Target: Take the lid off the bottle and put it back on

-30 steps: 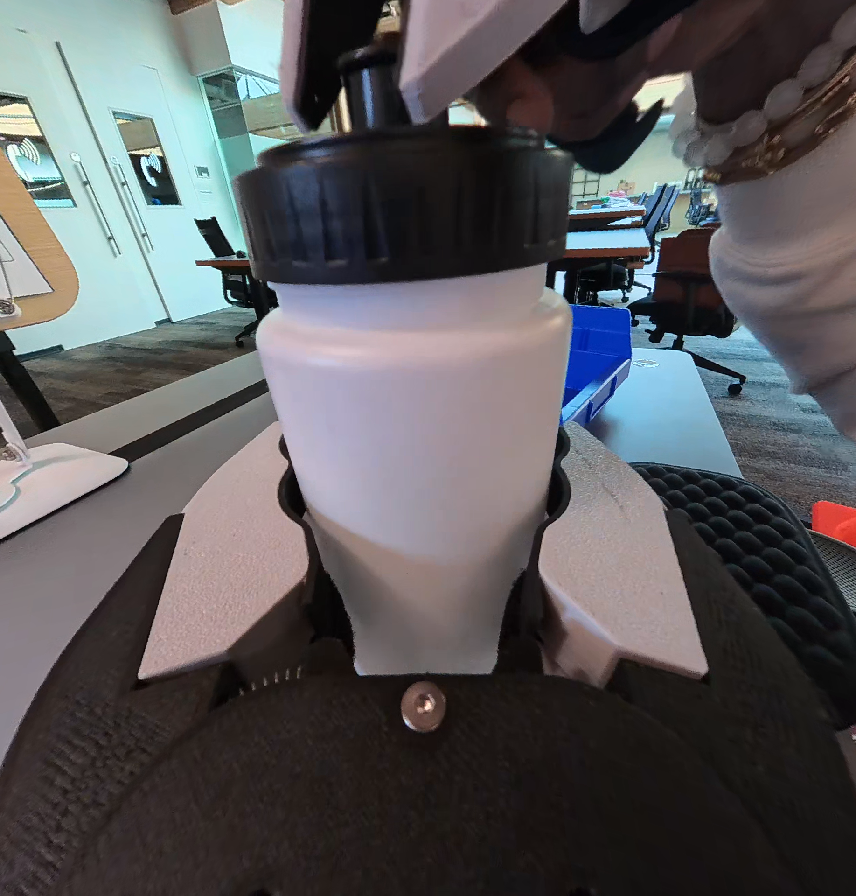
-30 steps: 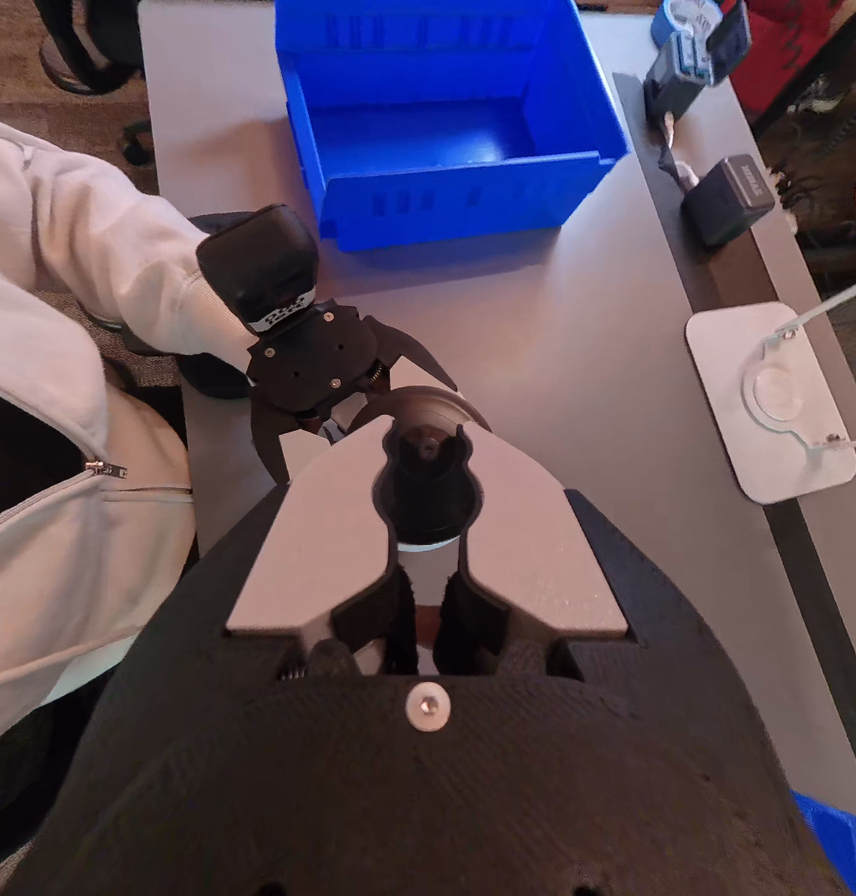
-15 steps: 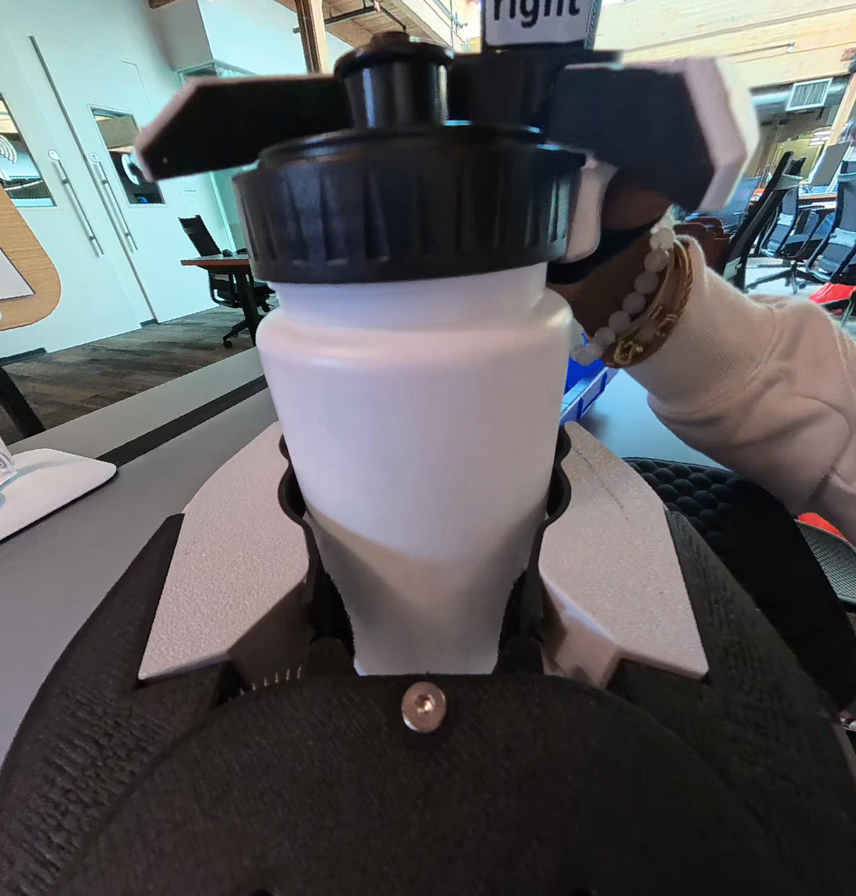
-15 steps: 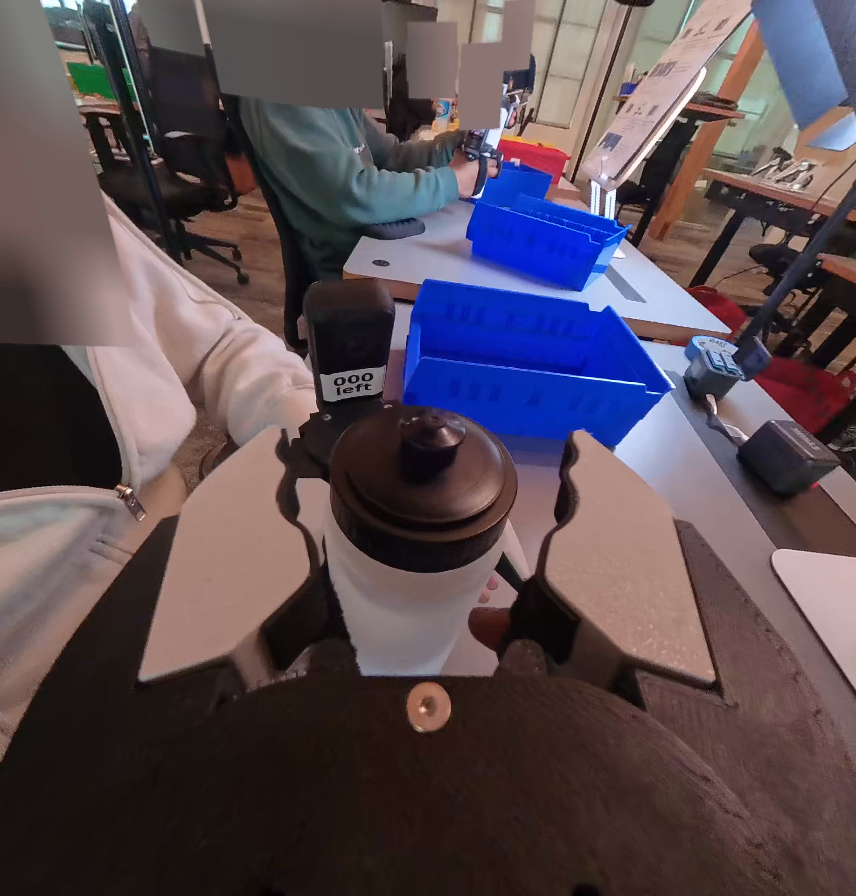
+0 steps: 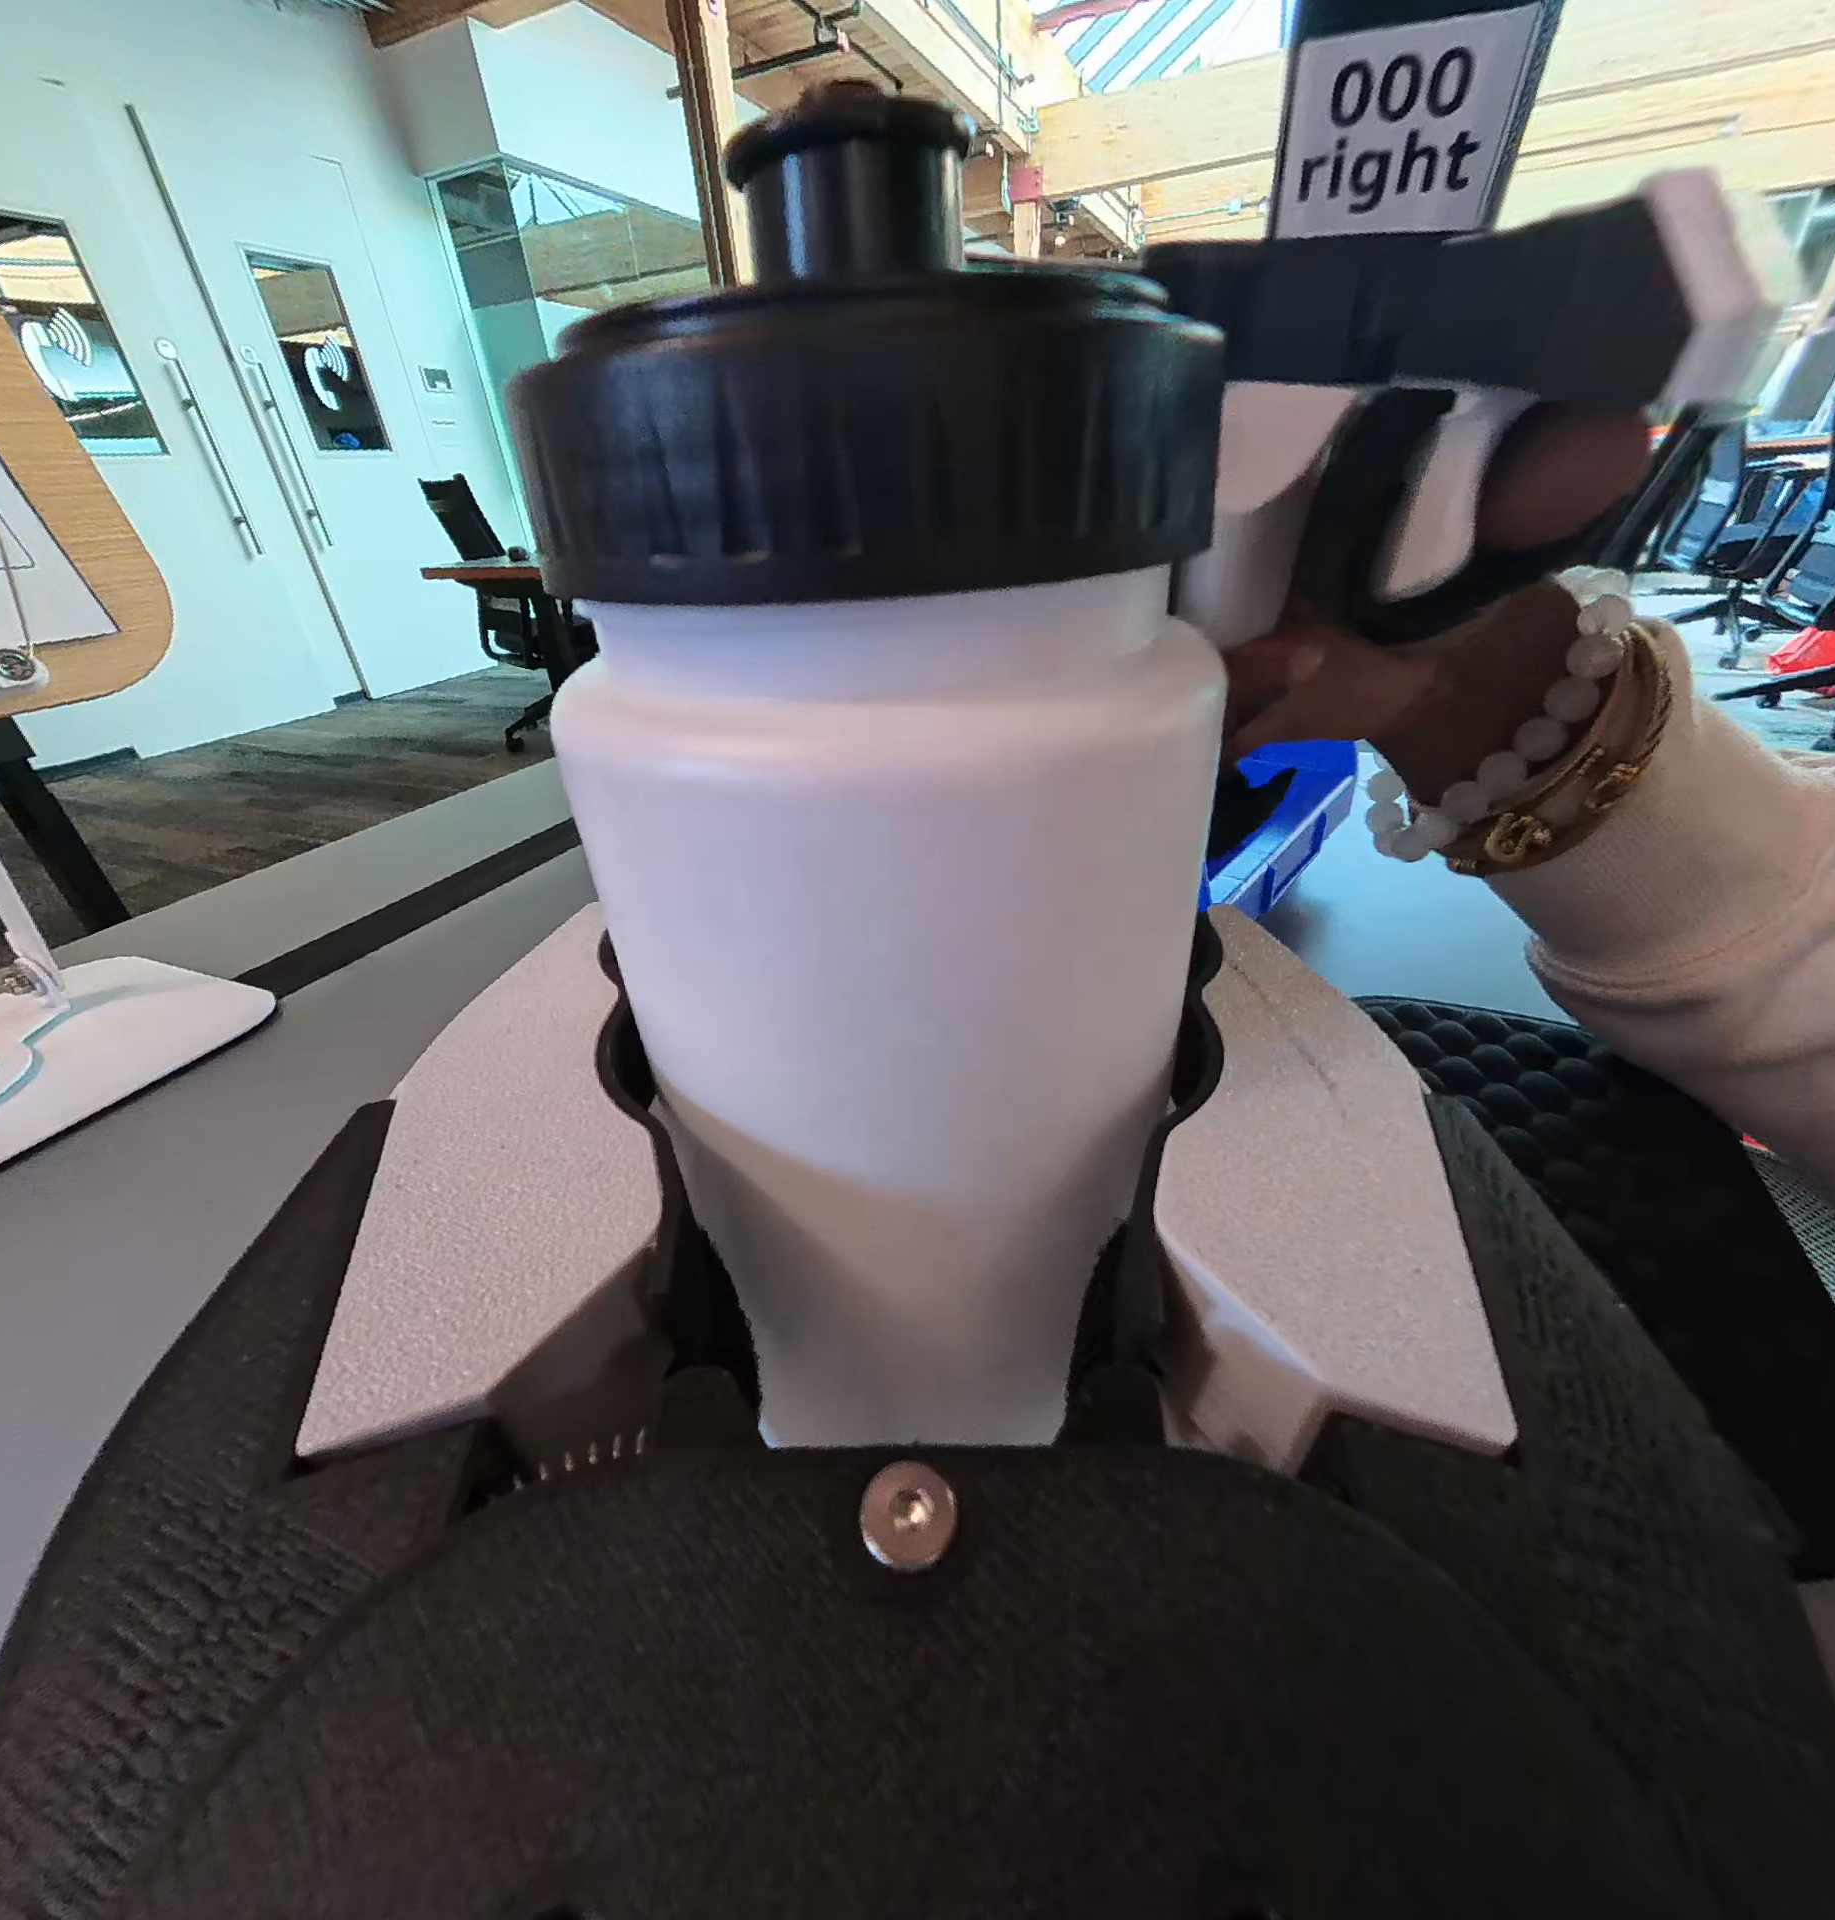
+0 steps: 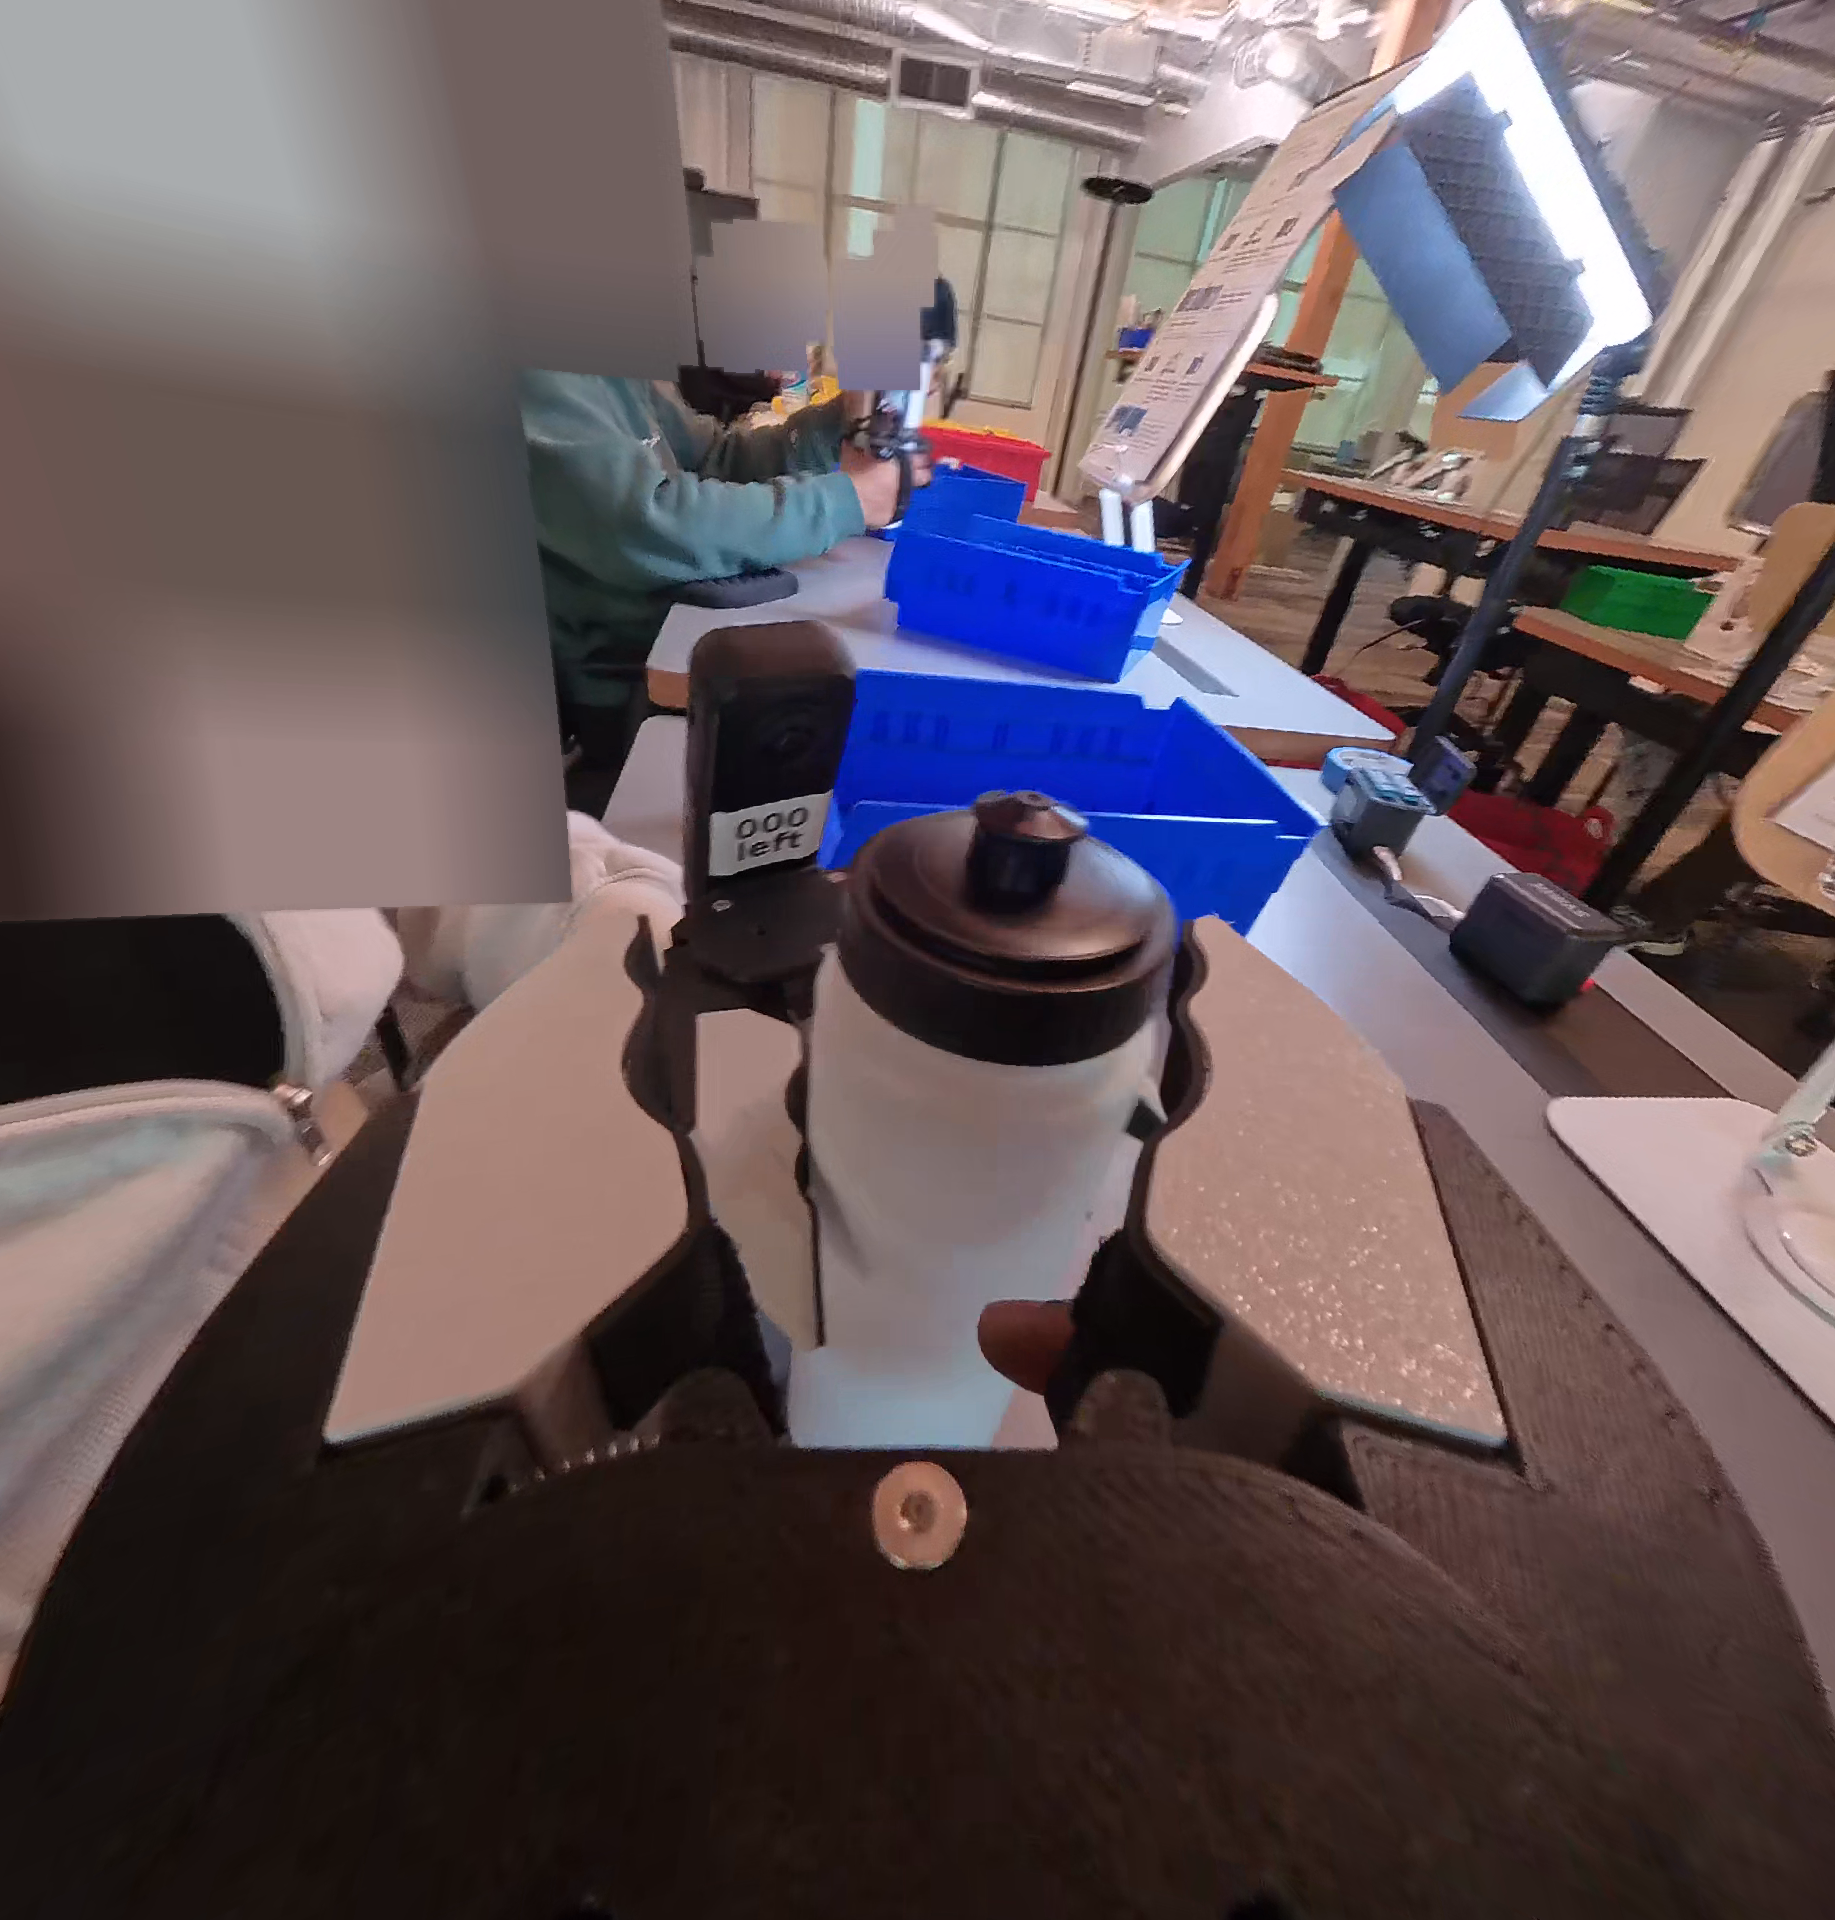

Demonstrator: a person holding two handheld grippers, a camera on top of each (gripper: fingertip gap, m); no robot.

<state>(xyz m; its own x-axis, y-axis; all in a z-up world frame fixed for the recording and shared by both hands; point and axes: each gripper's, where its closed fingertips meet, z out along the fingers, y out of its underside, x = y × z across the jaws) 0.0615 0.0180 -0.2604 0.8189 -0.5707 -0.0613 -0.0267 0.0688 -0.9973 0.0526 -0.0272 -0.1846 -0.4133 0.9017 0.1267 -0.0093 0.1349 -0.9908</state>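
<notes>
A white bottle (image 5: 892, 883) with a black screw lid (image 5: 861, 447) stands upright in my left gripper (image 5: 902, 1039), which is shut on its body. In the right wrist view the lid (image 6: 1006, 956) is on the bottle (image 6: 954, 1174). My right gripper (image 6: 918, 1039) is open, level with the bottle's top, one finger on each side. The right finger (image 6: 1308, 1174) is close against the bottle and a gap shows at the left finger (image 6: 539, 1174). From the left wrist view the right gripper (image 5: 1412, 312) sits just right of the lid. The left gripper (image 6: 757, 935) shows behind the bottle.
A blue bin (image 6: 1048, 790) stands on the grey table (image 6: 1412, 997) behind the bottle. A white stand base (image 6: 1702, 1226) and a dark box (image 6: 1526, 935) lie at the right. A black chair (image 5: 1515, 1091) is beside the table. A person in green (image 6: 664, 488) sits at the following table. About 8 centimetres separates my left fingertips from my right.
My right gripper let go of the lid's spout from above, swung down to the side, opened wide, and its jaws have now narrowed around the bottle's top. The left gripper kept holding the bottle.
</notes>
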